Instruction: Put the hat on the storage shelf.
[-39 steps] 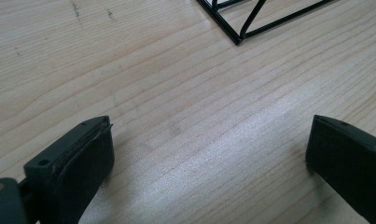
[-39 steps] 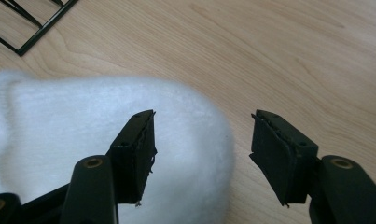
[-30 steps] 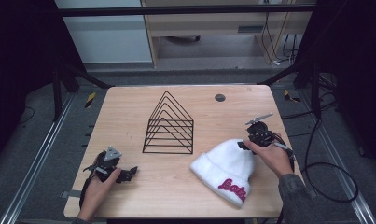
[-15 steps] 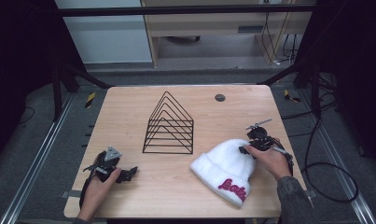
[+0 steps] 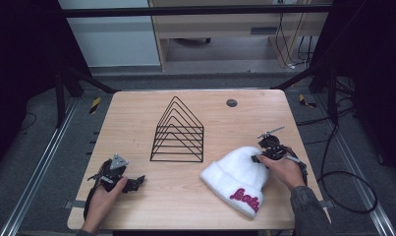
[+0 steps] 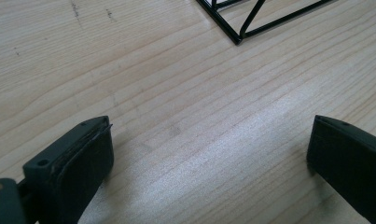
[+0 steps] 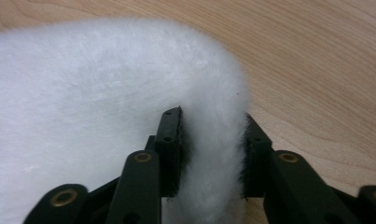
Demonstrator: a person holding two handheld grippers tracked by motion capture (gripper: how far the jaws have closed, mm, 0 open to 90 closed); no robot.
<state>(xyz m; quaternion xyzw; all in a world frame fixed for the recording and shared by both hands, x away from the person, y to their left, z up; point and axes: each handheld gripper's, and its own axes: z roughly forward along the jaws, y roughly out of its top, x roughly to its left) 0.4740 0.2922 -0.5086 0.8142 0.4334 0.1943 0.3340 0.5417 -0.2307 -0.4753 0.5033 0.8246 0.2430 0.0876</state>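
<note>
The fluffy white knit hat in my right gripper looks soft and fuzzy, with raised pink lettering on its cuff. My table is pale wood, smooth, with a faint sheen. The black triangular wire rack looks like thin coated metal. My left gripper has matt black plastic jaws.

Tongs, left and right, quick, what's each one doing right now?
Left tongs: open over bare table, holding nothing.
Right tongs: just closing, pinched on a fold of the white beanie.
</note>
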